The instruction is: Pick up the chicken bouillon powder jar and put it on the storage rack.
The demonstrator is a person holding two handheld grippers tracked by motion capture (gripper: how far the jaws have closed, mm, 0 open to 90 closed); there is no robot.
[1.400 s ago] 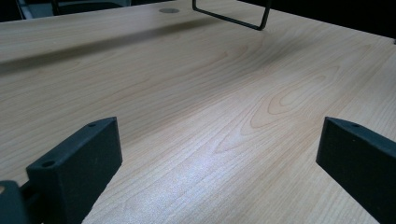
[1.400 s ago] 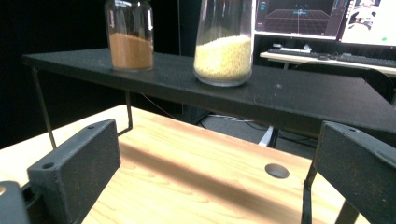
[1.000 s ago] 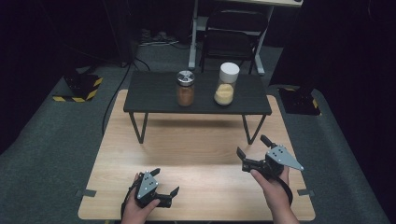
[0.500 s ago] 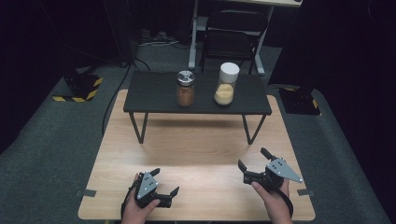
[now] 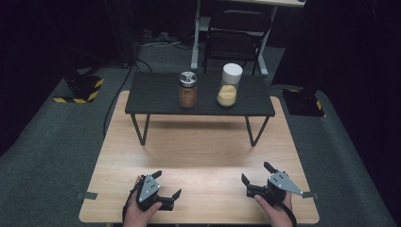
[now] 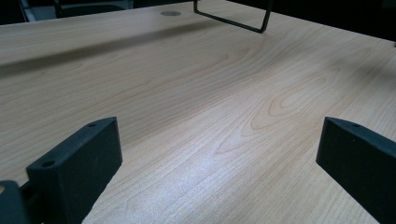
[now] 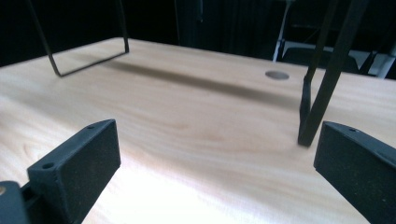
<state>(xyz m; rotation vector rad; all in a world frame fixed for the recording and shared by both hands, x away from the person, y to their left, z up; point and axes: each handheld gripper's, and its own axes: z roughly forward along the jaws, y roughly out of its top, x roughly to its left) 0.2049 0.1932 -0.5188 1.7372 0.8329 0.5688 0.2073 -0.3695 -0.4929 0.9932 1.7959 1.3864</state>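
High view: both black claws, left (image 5: 165, 185) and right (image 5: 257, 174), rest released on the pale wooden tabletop (image 5: 203, 156), seemingly staged; at twelve o'clock, two glass spice jars, brown-filled (image 5: 187, 90) and yellow-filled (image 5: 229, 85), wait on the black shelf (image 5: 156, 94).

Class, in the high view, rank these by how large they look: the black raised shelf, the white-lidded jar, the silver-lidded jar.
1. black raised shelf, by far the largest.
2. white-lidded jar, taller.
3. silver-lidded jar, slightly smaller.
The jars stand side by side, so the comparison is fair.
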